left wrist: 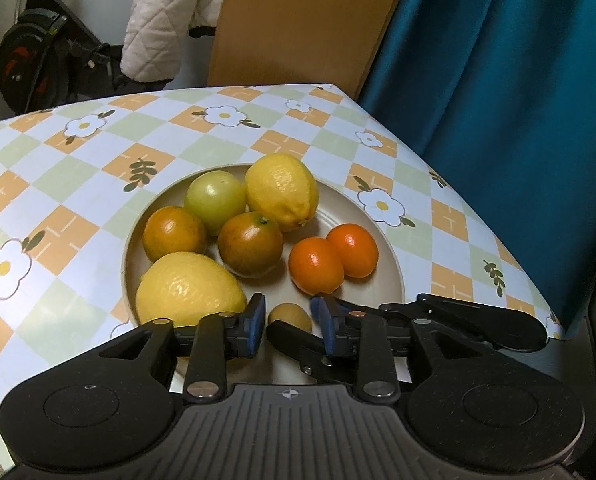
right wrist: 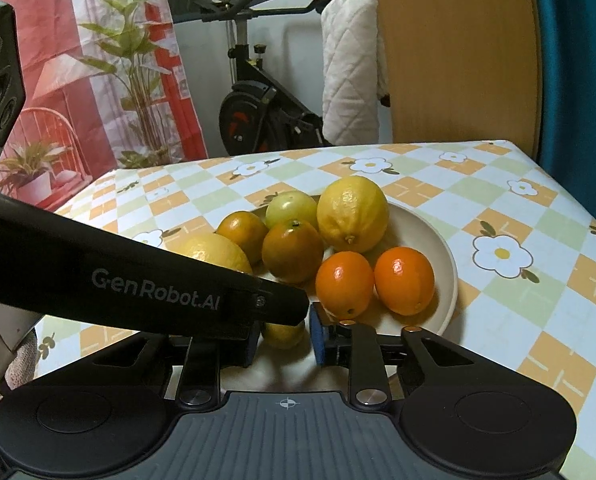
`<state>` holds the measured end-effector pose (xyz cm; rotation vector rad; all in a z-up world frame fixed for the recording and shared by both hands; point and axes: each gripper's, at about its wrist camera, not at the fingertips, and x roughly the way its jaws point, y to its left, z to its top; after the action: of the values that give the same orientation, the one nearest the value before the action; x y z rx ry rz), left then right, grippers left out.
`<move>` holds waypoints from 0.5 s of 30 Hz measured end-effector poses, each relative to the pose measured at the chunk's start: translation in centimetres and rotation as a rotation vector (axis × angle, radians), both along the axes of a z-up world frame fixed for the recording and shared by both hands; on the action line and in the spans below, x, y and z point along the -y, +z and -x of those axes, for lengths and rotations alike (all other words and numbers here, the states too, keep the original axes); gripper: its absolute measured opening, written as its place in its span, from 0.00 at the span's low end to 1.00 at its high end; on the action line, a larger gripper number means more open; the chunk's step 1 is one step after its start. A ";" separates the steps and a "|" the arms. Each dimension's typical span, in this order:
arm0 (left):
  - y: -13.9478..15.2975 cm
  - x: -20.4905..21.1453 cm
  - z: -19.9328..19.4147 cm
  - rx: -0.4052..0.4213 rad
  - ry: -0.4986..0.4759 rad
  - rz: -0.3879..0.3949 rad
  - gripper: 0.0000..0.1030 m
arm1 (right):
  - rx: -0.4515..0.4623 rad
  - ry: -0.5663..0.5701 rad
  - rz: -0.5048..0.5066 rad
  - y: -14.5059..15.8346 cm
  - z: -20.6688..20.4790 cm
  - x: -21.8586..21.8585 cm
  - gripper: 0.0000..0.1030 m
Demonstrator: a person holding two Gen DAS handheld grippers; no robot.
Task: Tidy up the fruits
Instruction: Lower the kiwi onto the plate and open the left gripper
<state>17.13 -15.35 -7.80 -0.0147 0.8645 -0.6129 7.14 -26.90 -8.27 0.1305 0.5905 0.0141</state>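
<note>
Small yellow-green fruit (left wrist: 289, 316) sits between spread left gripper (left wrist: 287, 322) pads, apparently untouched; right gripper (right wrist: 283, 330) likewise spread

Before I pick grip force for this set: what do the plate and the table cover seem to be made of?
The plate looks like matte cream ceramic or melamine: smooth, even rim, no strong glare; I can't tell which. The table cover looks like printed vinyl or oilcloth: it lies flat with a faint sheen and a checked flower print, bending smoothly over the table edge.
</note>
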 end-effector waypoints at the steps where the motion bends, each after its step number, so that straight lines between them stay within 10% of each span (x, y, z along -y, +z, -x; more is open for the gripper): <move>1: 0.0 -0.2 0.0 -0.004 0.004 0.010 0.32 | 0.001 -0.002 0.004 0.1 0.1 -0.1 0.27; 15: 3.2 -3.0 3.8 0.105 0.063 0.053 0.82 | 0.062 -0.060 0.055 2.3 2.2 -0.1 0.57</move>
<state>13.34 -12.34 -4.64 -0.0566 0.7436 -0.5728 4.99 -26.76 -5.93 0.0942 0.5239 -0.0560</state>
